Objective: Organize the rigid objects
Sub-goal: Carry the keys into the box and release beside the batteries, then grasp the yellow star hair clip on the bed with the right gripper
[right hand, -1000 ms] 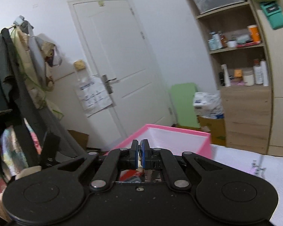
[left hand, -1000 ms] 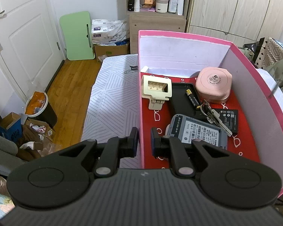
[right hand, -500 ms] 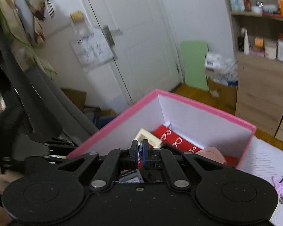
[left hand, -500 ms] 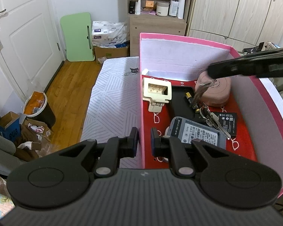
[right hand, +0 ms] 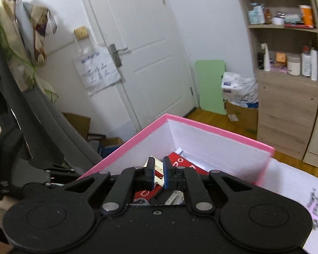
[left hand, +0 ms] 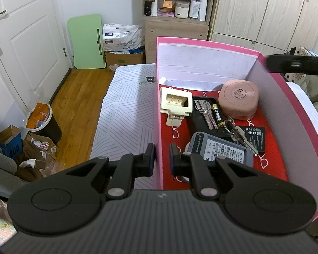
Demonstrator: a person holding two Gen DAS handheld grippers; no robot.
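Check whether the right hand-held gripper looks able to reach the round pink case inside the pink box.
Probably yes: the pink box is open-topped, nothing covers the round pink case, and the right hand-held gripper, jaws opening and empty, hangs over the box.

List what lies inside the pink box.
Pink box holds a cream clip, round pink case, keys, AA battery, flat batteries; its near corner is hidden.

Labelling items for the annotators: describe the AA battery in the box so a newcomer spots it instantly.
Look inside the pink box on the bed, at the black tray lying on its red floor, between the cream plastic clip and the round pink case. The battery lies on that tray beside a pair of silver keys: a small black cylinder with a gold end.
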